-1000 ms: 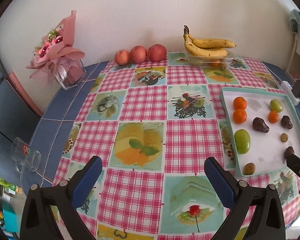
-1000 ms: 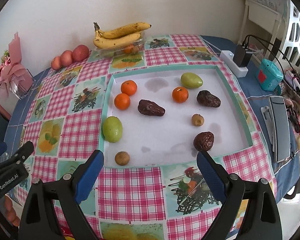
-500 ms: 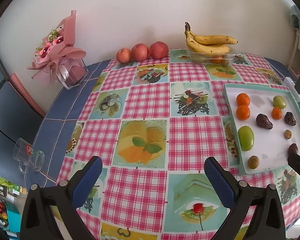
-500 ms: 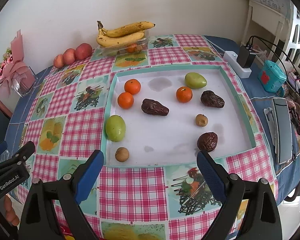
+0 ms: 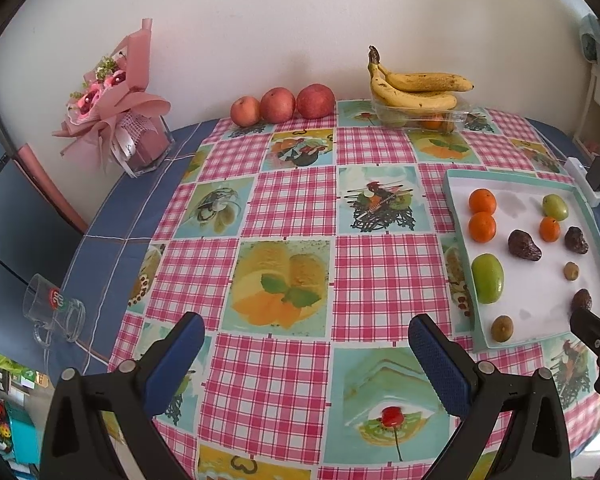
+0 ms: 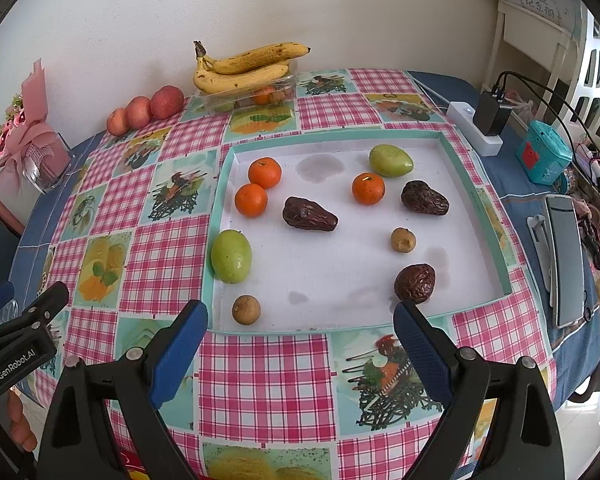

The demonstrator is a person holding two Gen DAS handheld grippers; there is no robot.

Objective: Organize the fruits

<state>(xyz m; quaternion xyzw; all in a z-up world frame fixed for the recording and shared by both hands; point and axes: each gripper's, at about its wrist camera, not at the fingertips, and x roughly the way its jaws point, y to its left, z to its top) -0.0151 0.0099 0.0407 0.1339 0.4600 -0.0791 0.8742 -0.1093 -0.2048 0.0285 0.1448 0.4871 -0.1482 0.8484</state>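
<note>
A shallow white tray with a teal rim lies on the checked tablecloth. It holds three oranges, two green fruits, three dark wrinkled dates and two small brown round fruits, all scattered. My right gripper hovers open over the tray's near edge with nothing between its blue pads. My left gripper stands open and empty over the cloth, to the left of the tray. The left gripper's black tip shows at the left edge of the right wrist view.
Against the back wall are three apples, bananas on a clear box and a pink bouquet in a glass vase. A glass mug lies near the left table edge. A power strip, teal box and phone crowd the right.
</note>
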